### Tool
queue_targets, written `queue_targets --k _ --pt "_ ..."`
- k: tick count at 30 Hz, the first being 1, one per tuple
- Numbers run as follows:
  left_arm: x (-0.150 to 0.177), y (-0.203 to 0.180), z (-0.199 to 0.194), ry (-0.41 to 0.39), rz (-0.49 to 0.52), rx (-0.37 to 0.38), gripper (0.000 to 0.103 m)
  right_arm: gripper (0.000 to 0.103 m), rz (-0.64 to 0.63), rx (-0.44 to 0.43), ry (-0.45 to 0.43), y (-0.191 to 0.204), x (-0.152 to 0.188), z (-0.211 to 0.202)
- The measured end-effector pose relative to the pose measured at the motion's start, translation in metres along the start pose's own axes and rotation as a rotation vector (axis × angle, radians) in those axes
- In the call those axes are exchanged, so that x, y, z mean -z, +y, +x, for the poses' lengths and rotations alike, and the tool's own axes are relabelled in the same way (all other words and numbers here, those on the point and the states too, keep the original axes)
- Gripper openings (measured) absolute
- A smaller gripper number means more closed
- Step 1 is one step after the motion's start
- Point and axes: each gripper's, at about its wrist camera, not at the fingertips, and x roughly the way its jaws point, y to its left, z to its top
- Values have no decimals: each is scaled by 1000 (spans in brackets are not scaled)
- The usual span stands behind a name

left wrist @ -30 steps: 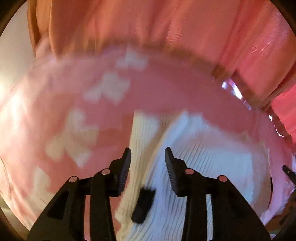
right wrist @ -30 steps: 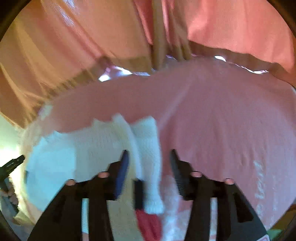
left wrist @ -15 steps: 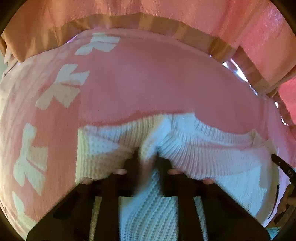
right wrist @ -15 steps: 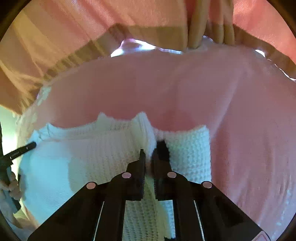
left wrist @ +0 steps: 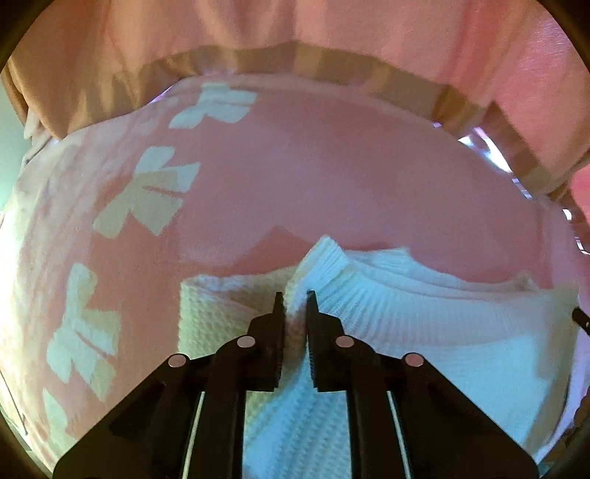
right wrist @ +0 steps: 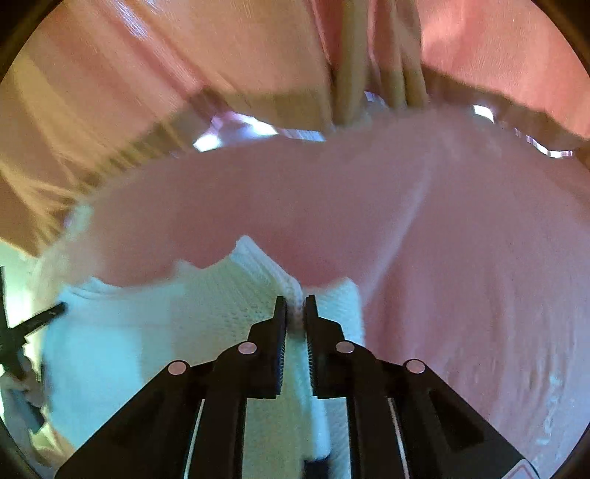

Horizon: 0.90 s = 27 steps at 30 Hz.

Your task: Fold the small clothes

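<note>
A small white knitted sweater (left wrist: 424, 331) lies on a pink blanket (left wrist: 332, 177). My left gripper (left wrist: 295, 300) is shut on a pinched fold of the sweater by its ribbed edge. In the right wrist view the same white sweater (right wrist: 147, 331) fills the lower left. My right gripper (right wrist: 294, 304) is shut on a ridge of its knit at the far edge. The tip of the other gripper (right wrist: 40, 318) shows at the left edge.
The pink blanket has white bow shapes (left wrist: 147, 191) along its left side. Pink curtains (left wrist: 332, 33) with a tan band hang behind the surface. Plain pink blanket (right wrist: 479, 276) spreads to the right of the sweater.
Both grippers went from open above the sweater to shut on its fabric. The views have come down closer to the blanket, and the sweater now lies spread between the two grippers.
</note>
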Motion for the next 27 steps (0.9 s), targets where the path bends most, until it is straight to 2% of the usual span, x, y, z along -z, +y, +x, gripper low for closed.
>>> queue_targets --k 2,4,5,6,8,9,10,12,13,16,19,24,27 --pt "6 -7 -16 -35 26 -15 16 16 -55 19 -49 13 4 -21" --pt "12 -13 -26 -69 61 -48 27 22 -78 12 -62 22 14 -33" --pt "14 -17 -29 -79 74 -59 39 26 -81 6 -51 23 21 -35" --pt "18 -19 -31 -79 84 -72 46 26 -89 3 -32 22 21 -32" --pt "27 -21 -34 -64 77 -46 46 26 -99 6 28 22 30 -25" --pt "31 -22 -36 -60 78 -34 46 25 -120 -2 86 24 37 -17" --pt "38 -25 -39 -53 89 -16 46 21 -142 11 131 24 45 -11" --pt "52 -33 -41 -39 134 -11 46 16 -192 96 207 22 59 9" --pt "56 -36 -40 -31 156 -21 46 10 -204 123 222 20 63 15" --pt "67 -37 -37 -16 168 -41 46 10 -180 96 168 18 63 -8" --pt "73 -34 -44 -20 156 -34 47 11 -221 49 98 25 72 -44" --pt "82 -34 -57 -60 195 -75 53 11 -239 149 212 18 96 -23" --pt "87 -30 -63 -60 198 -71 54 14 -229 113 152 17 101 -40"
